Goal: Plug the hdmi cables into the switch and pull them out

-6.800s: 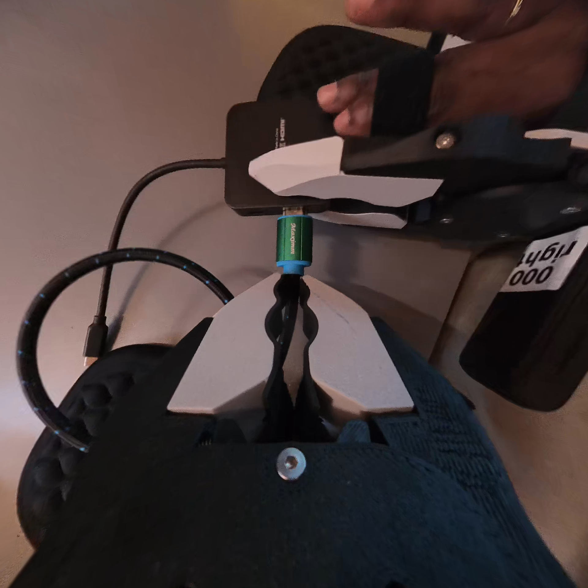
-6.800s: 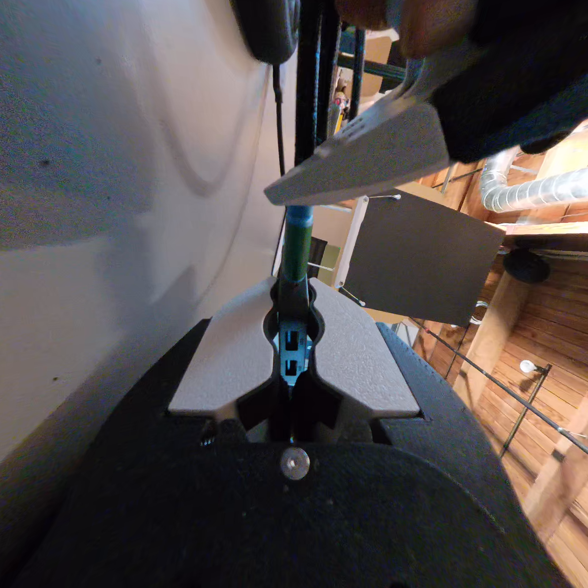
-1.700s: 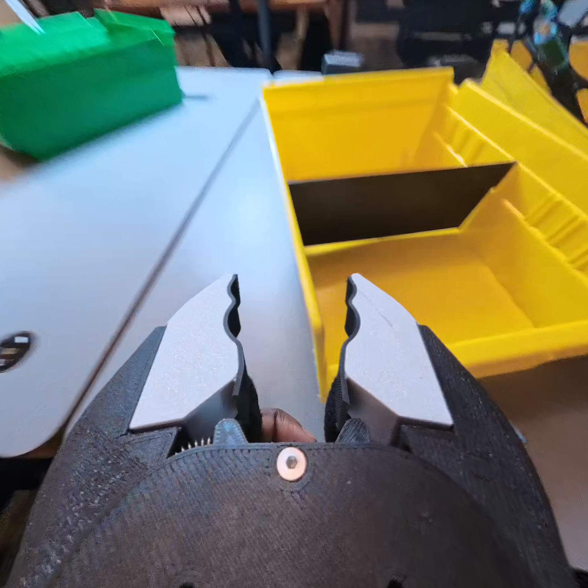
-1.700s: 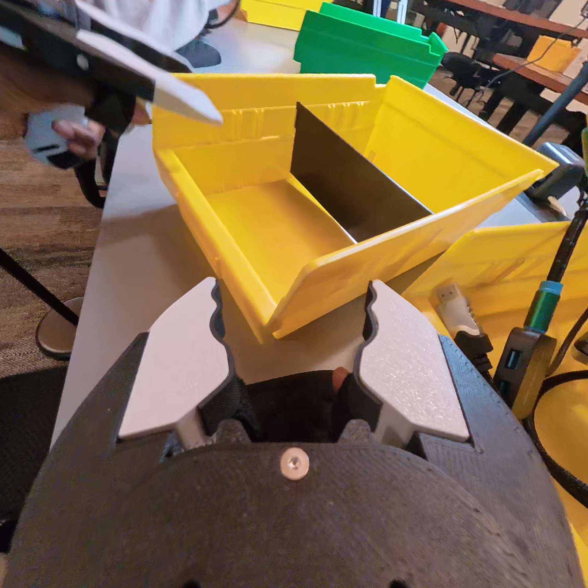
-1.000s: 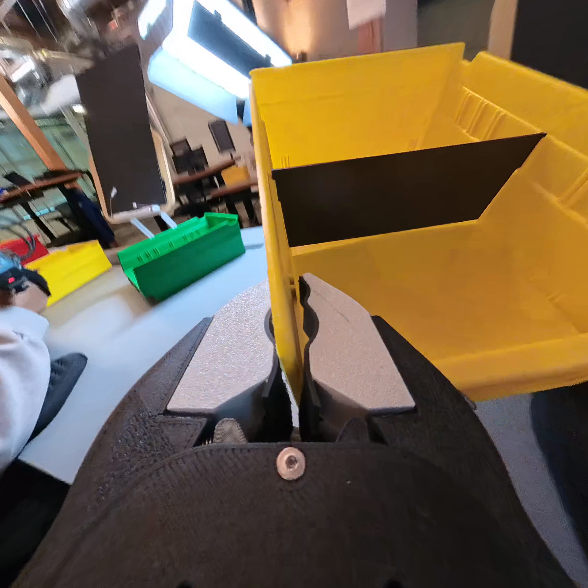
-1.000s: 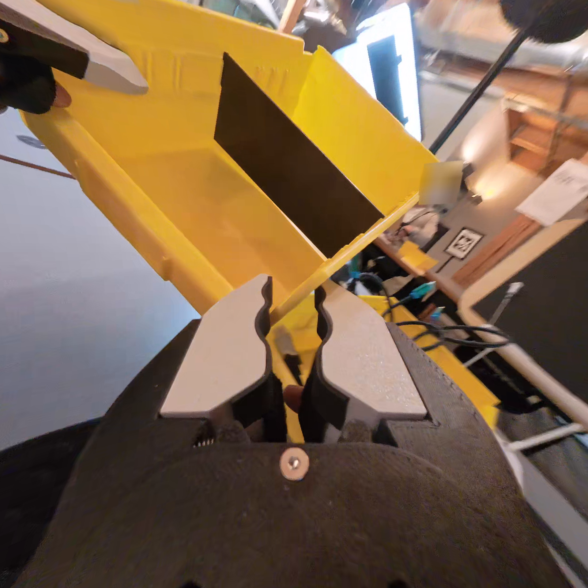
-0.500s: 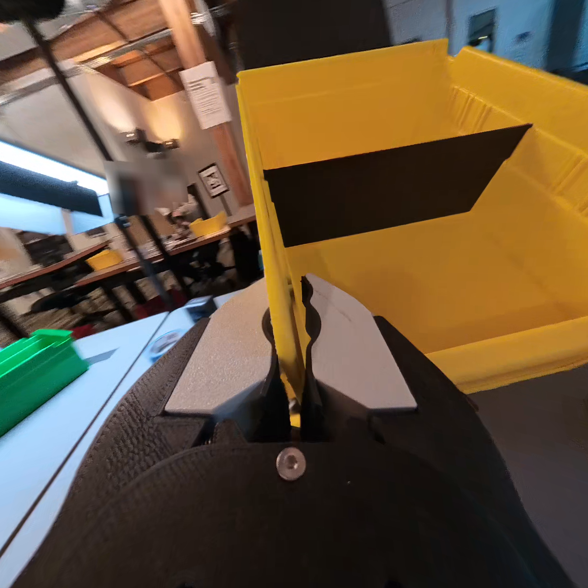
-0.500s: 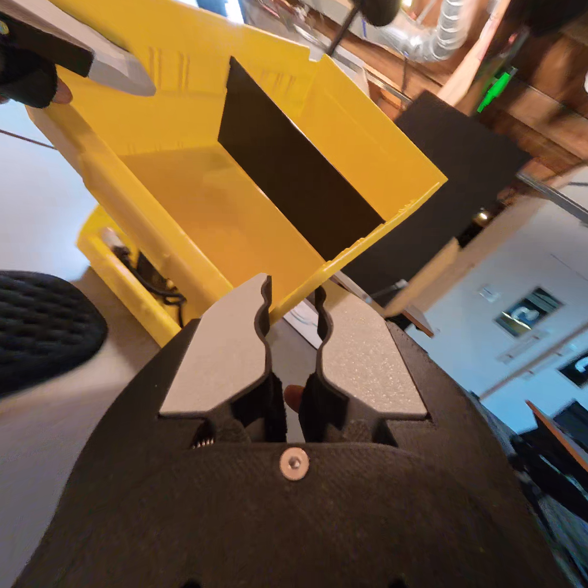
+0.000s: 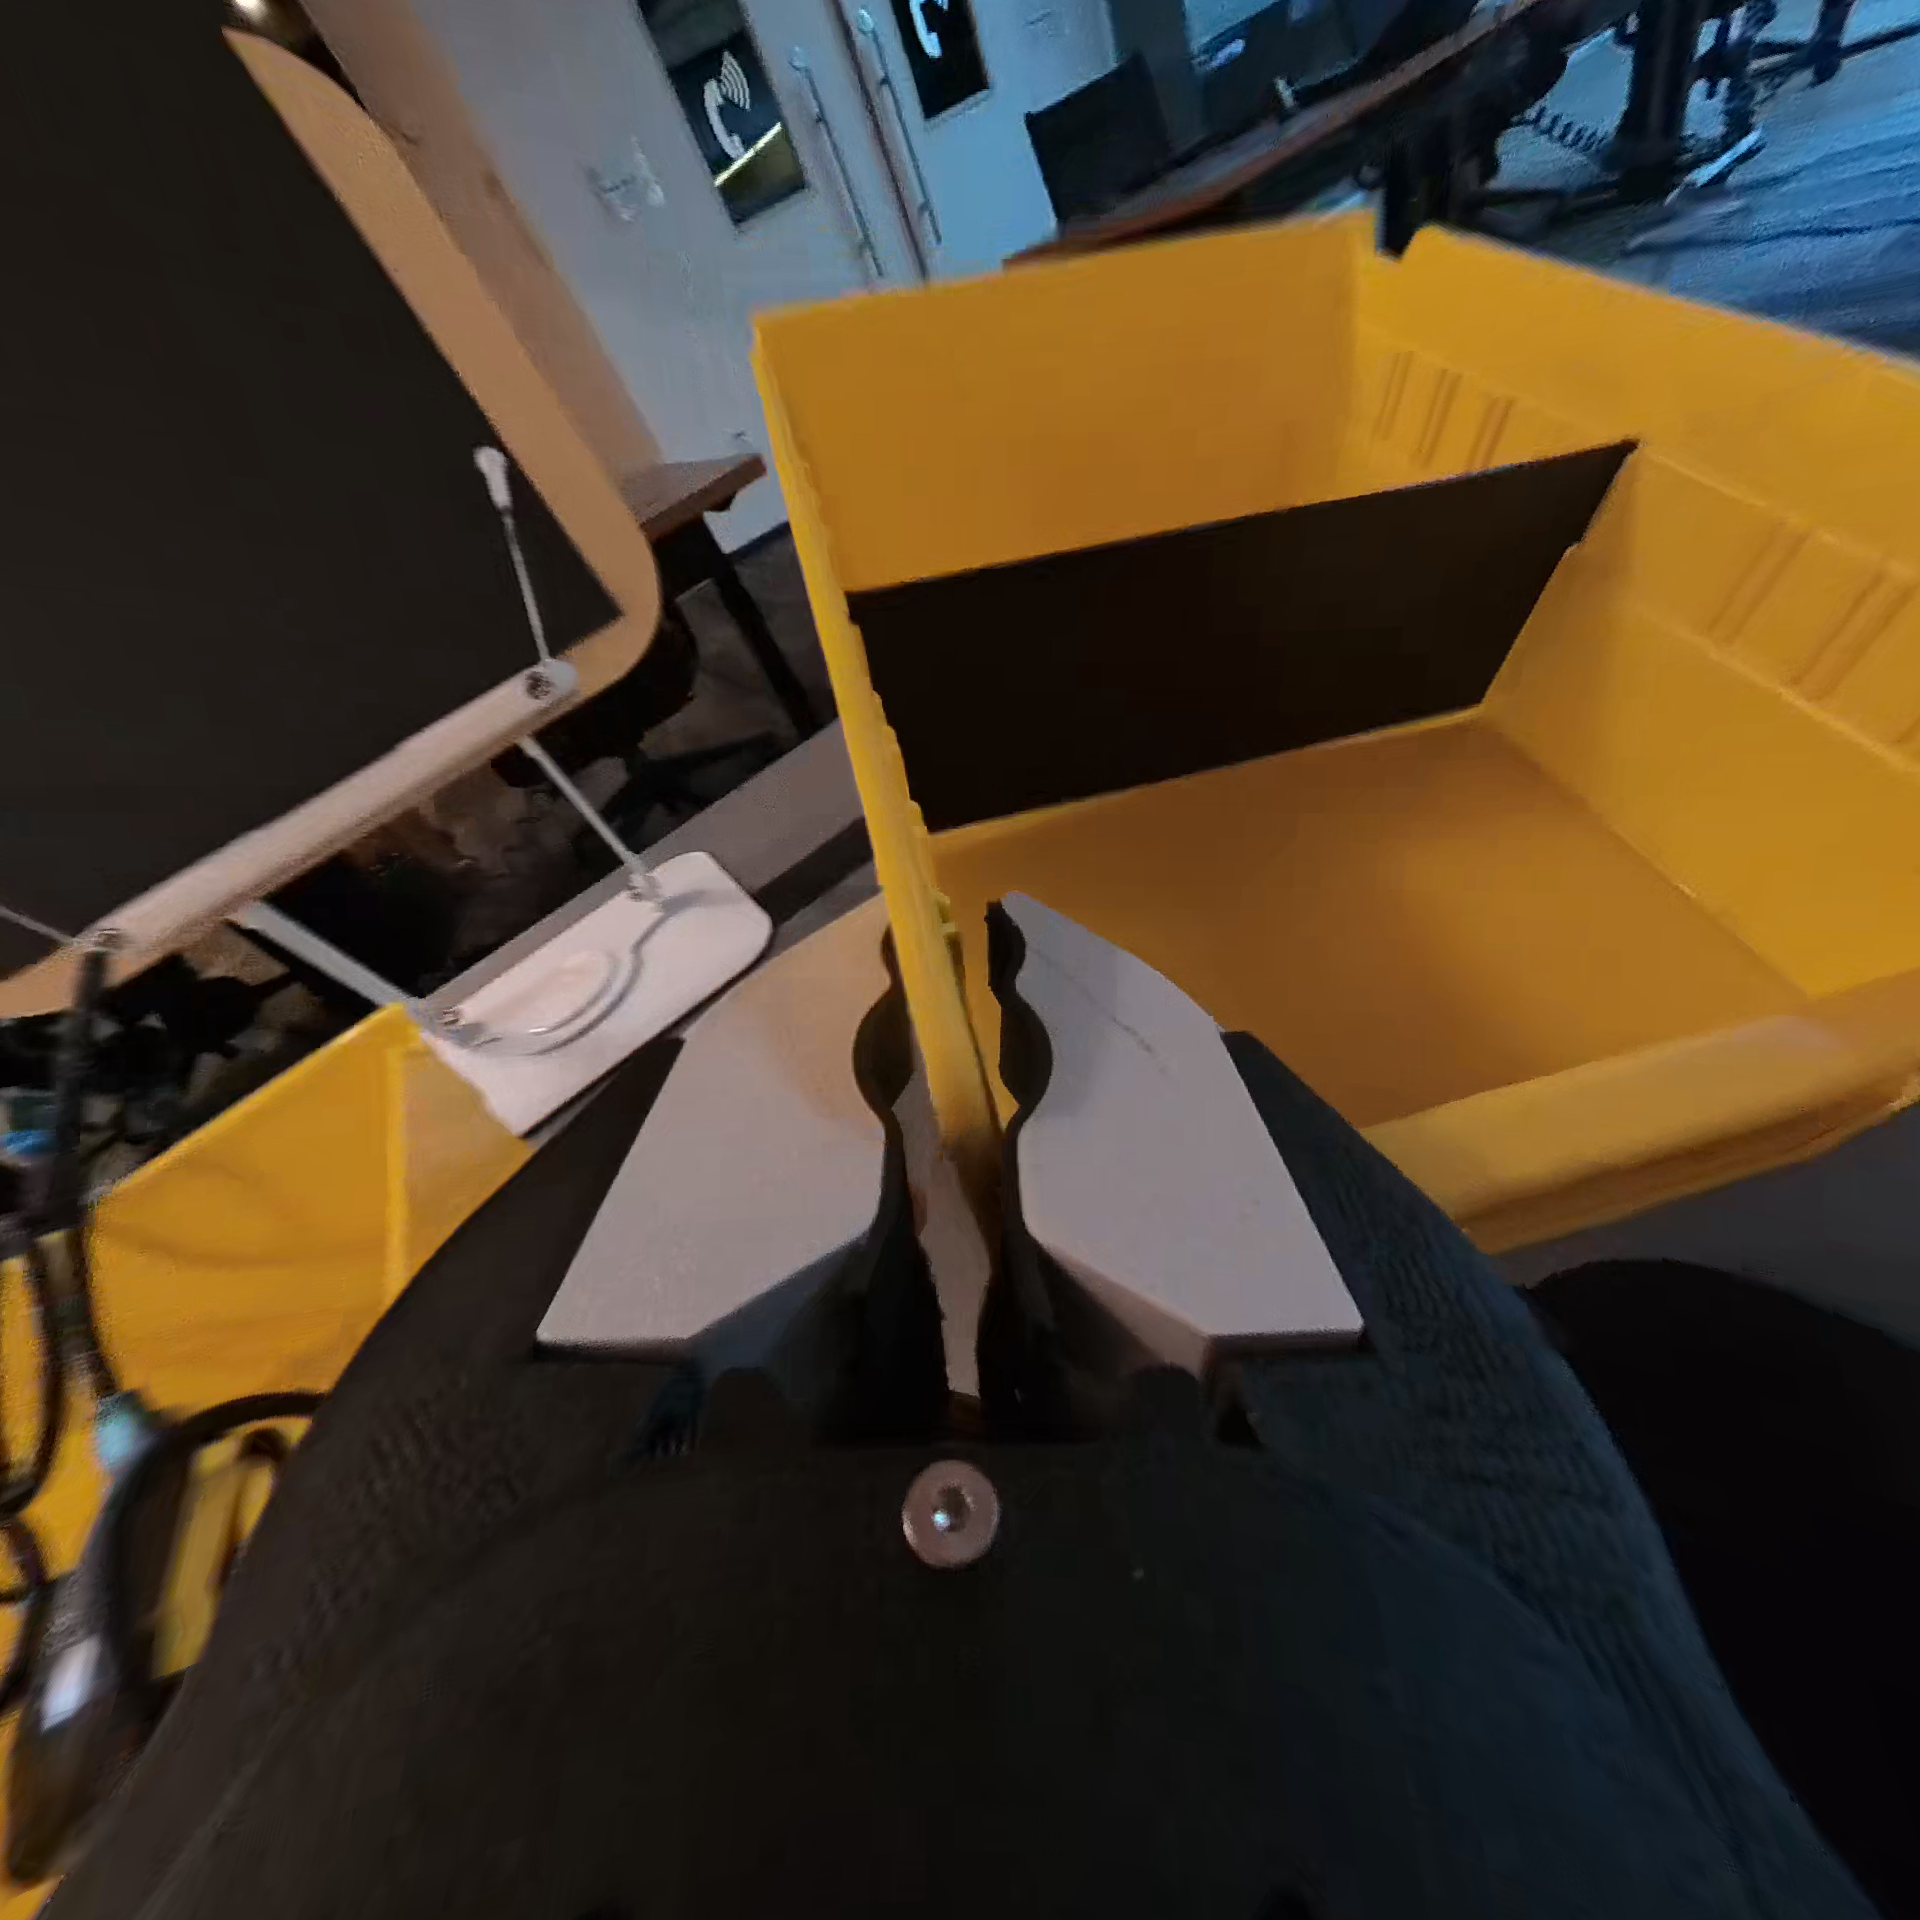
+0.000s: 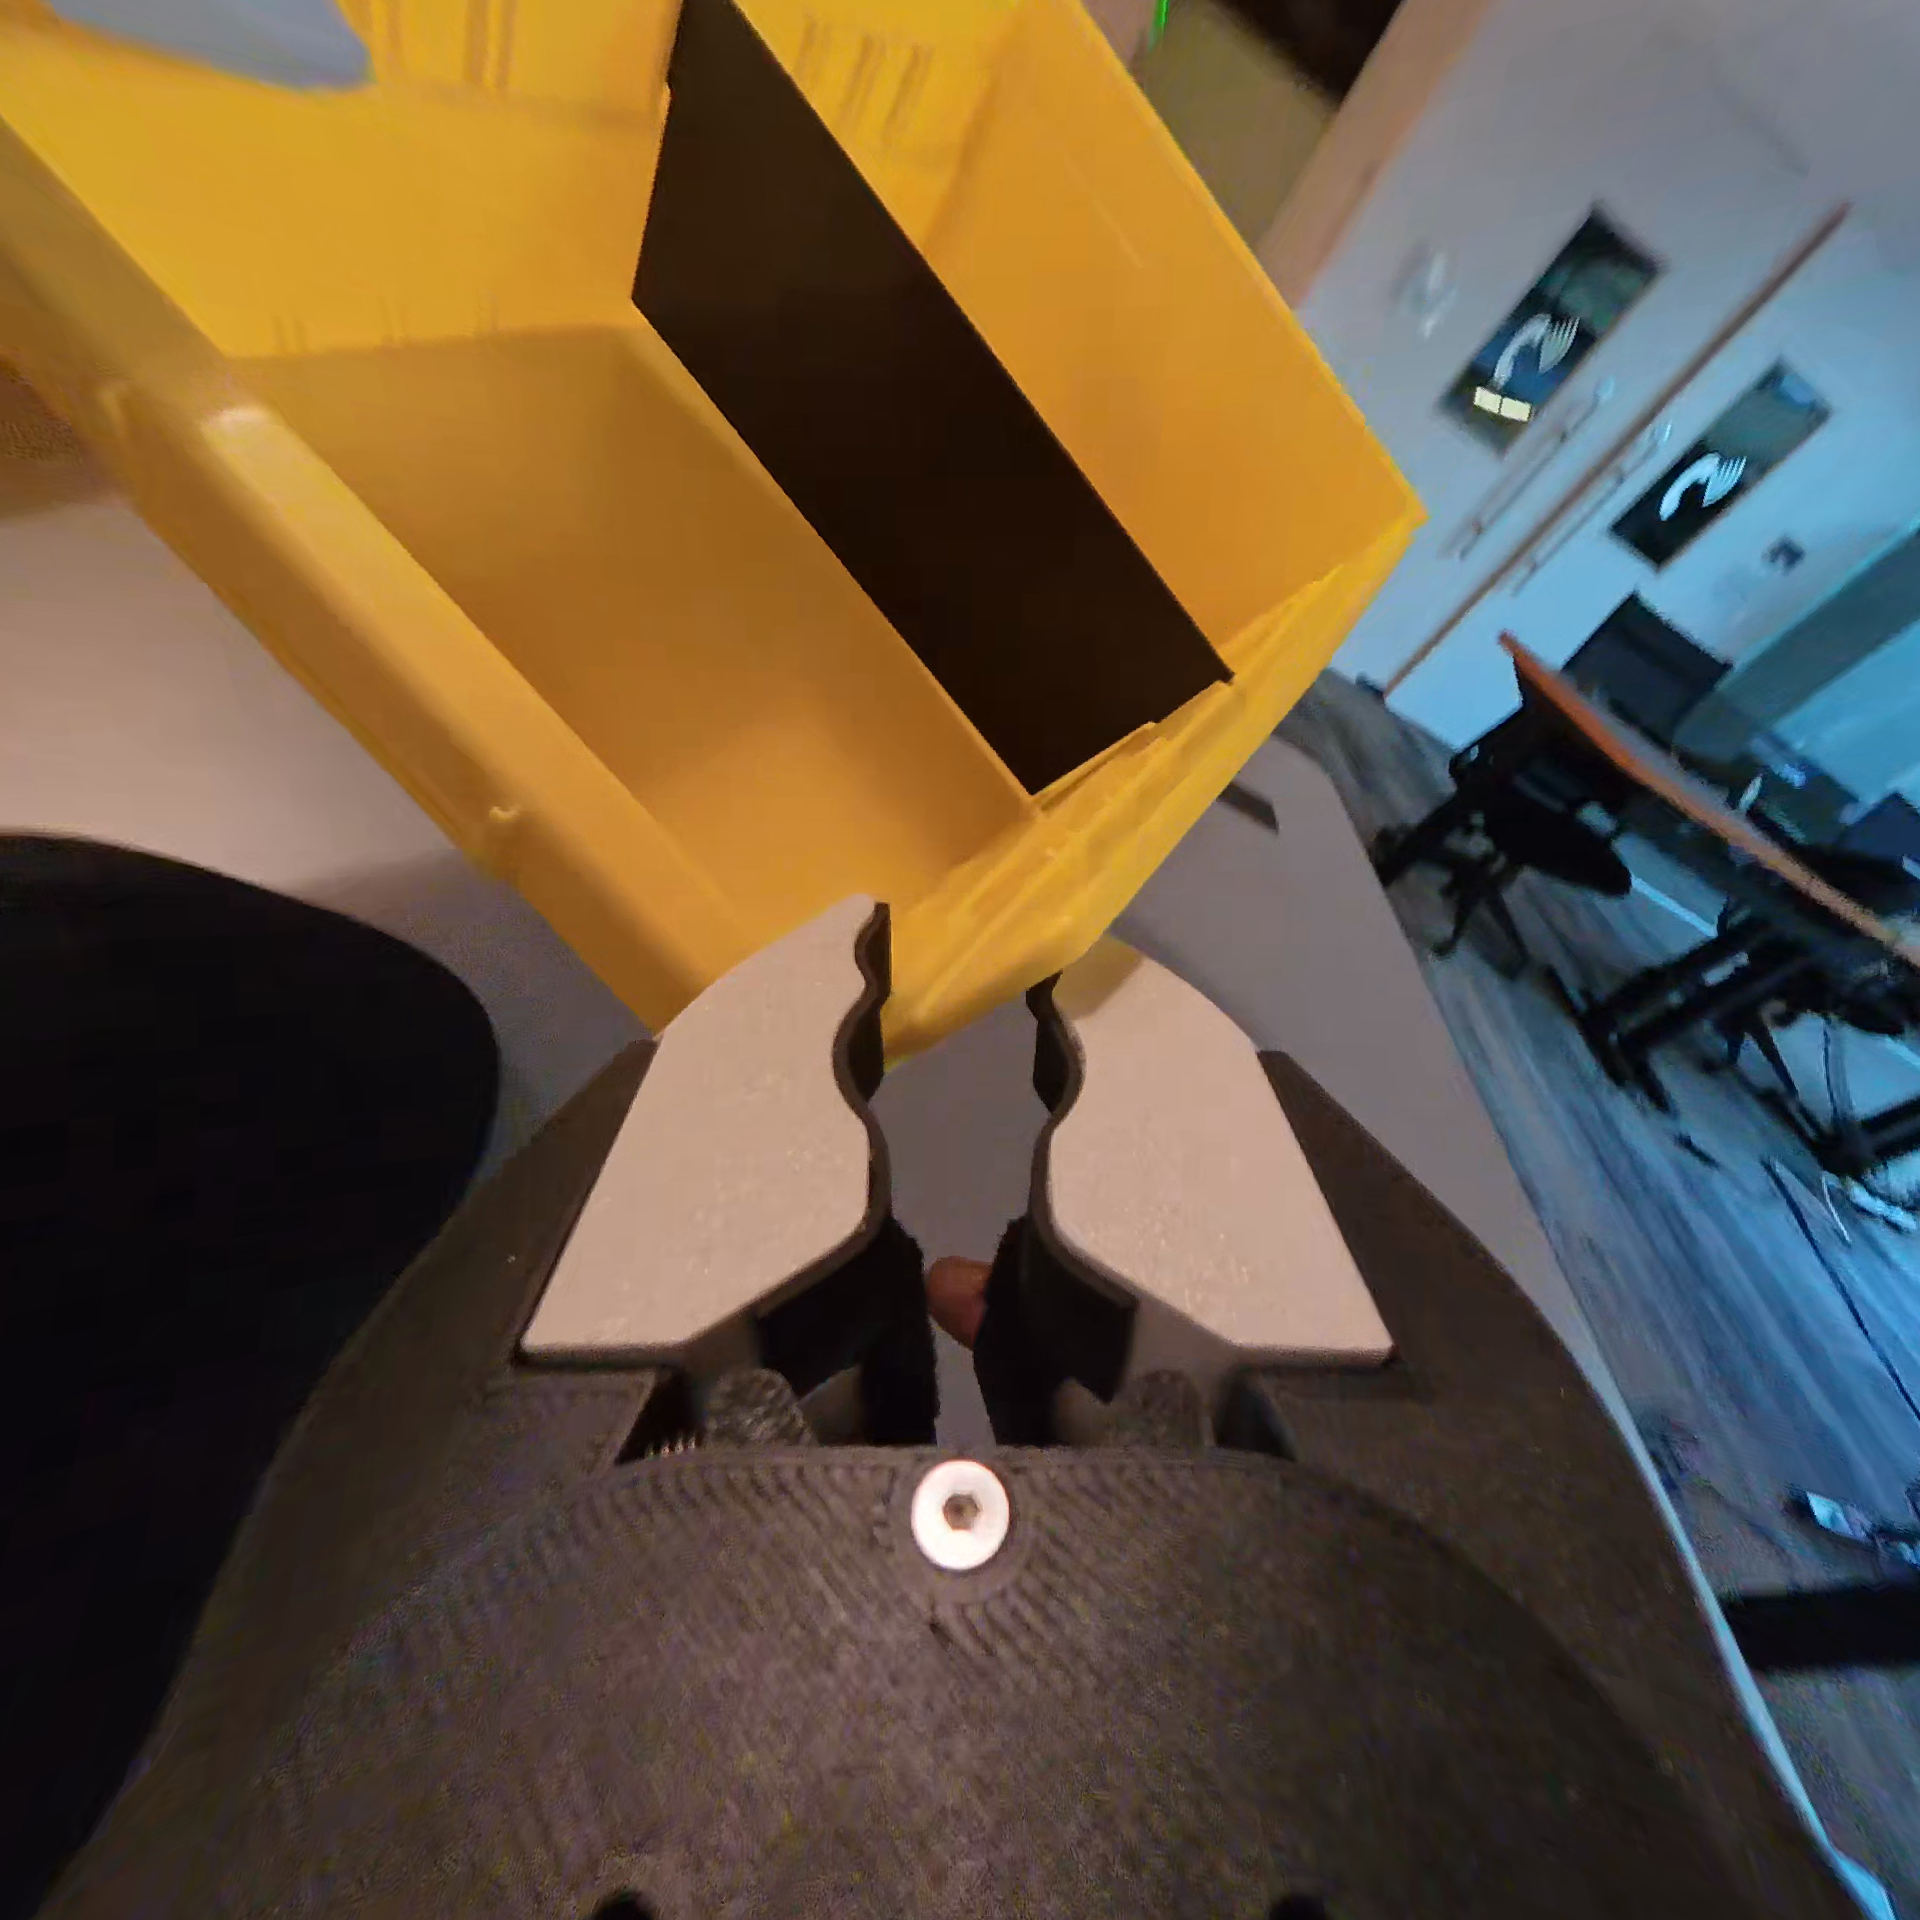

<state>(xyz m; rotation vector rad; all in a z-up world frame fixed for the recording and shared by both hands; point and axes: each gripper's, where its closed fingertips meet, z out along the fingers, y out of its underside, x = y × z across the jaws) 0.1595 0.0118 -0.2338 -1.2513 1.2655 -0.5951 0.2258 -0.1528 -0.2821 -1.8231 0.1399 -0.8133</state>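
Both grippers hold an empty yellow bin (image 9: 1351,935) with a black divider (image 9: 1195,644) up in the air. My left gripper (image 9: 945,925) is shut on the bin's left side wall. My right gripper (image 10: 958,956) is shut on the near corner of the same bin (image 10: 623,644), with the edge pinched at its fingertips. A second yellow bin (image 9: 260,1226) sits low at the left of the left wrist view, with black cables (image 9: 42,1351) lying blurred in it. No switch shows clearly.
A black panel on a white stand (image 9: 603,987) is at the left. A grey table top (image 10: 1299,935) lies under the bin. A black rounded object (image 10: 208,1143) is at the lower left. Desks and chairs (image 10: 1662,779) stand farther off. Spacing between my two grippers at the tips: around 20 cm.
Both grippers closed on the yellow bin, lifted it off the table and swung it round. The cable bin now shows at the left wrist view's lower left.
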